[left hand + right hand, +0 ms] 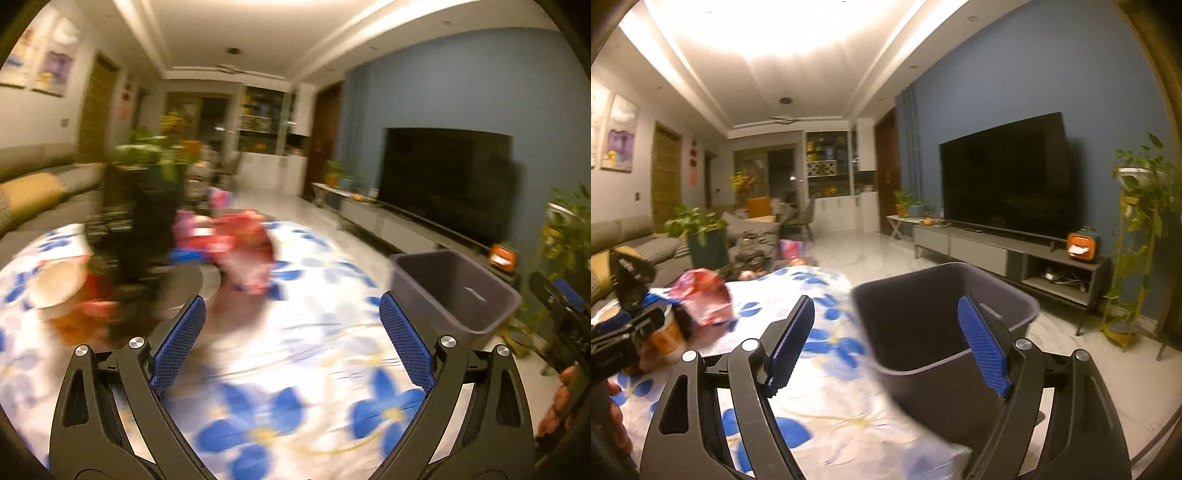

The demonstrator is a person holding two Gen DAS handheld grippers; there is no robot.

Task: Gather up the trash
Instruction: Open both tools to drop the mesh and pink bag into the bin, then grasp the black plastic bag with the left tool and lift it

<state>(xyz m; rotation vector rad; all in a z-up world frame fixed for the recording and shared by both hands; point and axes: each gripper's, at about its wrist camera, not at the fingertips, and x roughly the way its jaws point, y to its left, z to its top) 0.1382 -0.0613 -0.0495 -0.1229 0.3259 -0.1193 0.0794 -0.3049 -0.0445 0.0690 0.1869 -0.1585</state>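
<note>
- Table (pixel 831 369), floral cloth: near edge and right corner close by the bin; bare cloth ahead of both tools gives open room.
- Bin (pixel 923 332), dark plastic, at the table's right corner; judged stiff and light. Open top, seemingly empty.
- Red-pink wrapper (pixel 701 299), crumpled, far left on the table; judged light, soft, crackly. Pinch a raised fold.
- Paper cup (pixel 666 328), beside the wrapper; judged light, crushable. Grip across the rim, gently.
- Left tool (pixel 291 332): fingers apart, empty, view blurred.
- Right tool (pixel 886 332): fingers apart, empty, facing the bin.
</note>
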